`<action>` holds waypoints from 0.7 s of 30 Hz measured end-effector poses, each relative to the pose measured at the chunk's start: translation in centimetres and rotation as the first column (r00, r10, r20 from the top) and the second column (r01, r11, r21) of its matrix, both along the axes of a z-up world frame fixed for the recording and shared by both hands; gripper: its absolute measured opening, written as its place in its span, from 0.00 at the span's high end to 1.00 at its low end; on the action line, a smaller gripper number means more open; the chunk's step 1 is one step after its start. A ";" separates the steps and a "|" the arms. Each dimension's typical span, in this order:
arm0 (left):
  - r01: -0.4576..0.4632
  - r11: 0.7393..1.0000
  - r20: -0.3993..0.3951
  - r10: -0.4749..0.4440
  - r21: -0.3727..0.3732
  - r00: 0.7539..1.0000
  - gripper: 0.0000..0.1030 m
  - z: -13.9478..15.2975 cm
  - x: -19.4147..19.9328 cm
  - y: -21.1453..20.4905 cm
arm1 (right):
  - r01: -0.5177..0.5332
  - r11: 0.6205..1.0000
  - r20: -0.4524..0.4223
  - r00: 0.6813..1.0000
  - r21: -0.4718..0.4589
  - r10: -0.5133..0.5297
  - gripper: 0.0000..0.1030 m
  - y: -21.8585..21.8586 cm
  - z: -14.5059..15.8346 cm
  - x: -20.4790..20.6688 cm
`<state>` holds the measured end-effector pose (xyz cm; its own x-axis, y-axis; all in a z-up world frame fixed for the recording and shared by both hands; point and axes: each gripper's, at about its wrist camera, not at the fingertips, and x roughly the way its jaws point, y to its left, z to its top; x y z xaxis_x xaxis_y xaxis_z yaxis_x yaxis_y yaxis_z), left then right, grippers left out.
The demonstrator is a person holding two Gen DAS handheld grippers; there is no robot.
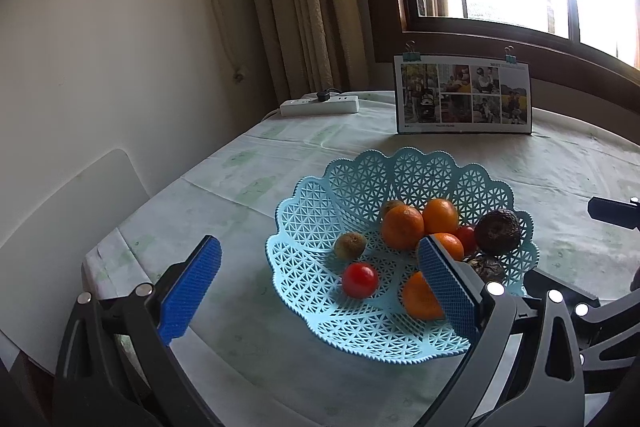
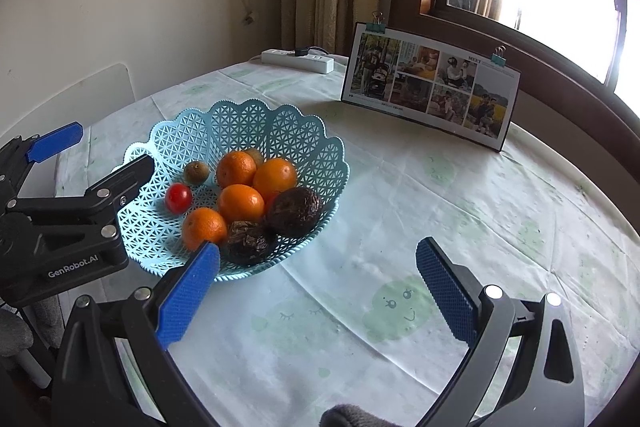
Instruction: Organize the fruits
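Fingers of left gripper spread wide over fruit basket

We are seeing the basket sitting on the desk, and we are placing everything else from it. Inside it the oranges are lying in the middle, the tomato to their left, and two wrinkled fruits at the near right rim. Behind the basket to the right the photo card is standing; behind it to the left the power strip is lying.
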<state>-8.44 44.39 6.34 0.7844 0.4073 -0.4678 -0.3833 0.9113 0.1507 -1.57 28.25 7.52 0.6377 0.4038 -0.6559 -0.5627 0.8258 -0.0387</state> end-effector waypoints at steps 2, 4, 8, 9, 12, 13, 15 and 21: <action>0.001 1.000 -0.001 -0.001 0.000 1.000 0.03 0.0 0.1 0.0 | -0.002 1.000 -0.002 1.000 -0.001 0.002 0.05 0.0 0.0 0.0; 0.003 1.000 -0.003 -0.003 0.000 1.000 0.03 0.0 0.1 -0.2 | -0.006 1.000 -0.005 1.000 -0.004 0.006 0.05 0.1 -0.1 -0.1; 0.003 1.000 -0.004 -0.003 -0.002 1.000 0.03 0.0 0.2 -0.2 | -0.011 1.000 0.001 1.000 -0.008 0.011 0.05 0.2 -0.2 -0.2; 0.003 1.000 -0.004 -0.003 -0.002 1.000 0.03 -0.1 0.2 -0.2 | -0.012 1.000 0.003 1.000 -0.008 0.012 0.05 0.2 -0.2 -0.2; 0.002 1.000 -0.007 -0.002 0.000 1.000 0.03 -0.1 0.2 -0.3 | 0.002 1.000 0.018 1.000 -0.009 -0.002 0.05 0.1 -0.2 -0.3; 0.002 1.000 -0.007 -0.002 0.000 1.000 0.03 -0.1 0.3 -0.3 | 0.004 1.000 0.018 1.000 -0.008 -0.004 0.05 0.0 -0.2 -0.2; 0.004 1.000 -0.005 -0.004 0.001 1.000 0.03 -0.1 0.3 -0.4 | 0.017 1.000 0.021 1.000 -0.006 -0.017 0.05 -0.2 -0.1 -0.1; 0.028 1.000 0.006 -0.028 0.002 1.000 0.03 0.4 0.4 -1.4 | 0.074 0.997 -0.034 0.997 -0.005 -0.074 0.05 -1.8 -0.2 1.0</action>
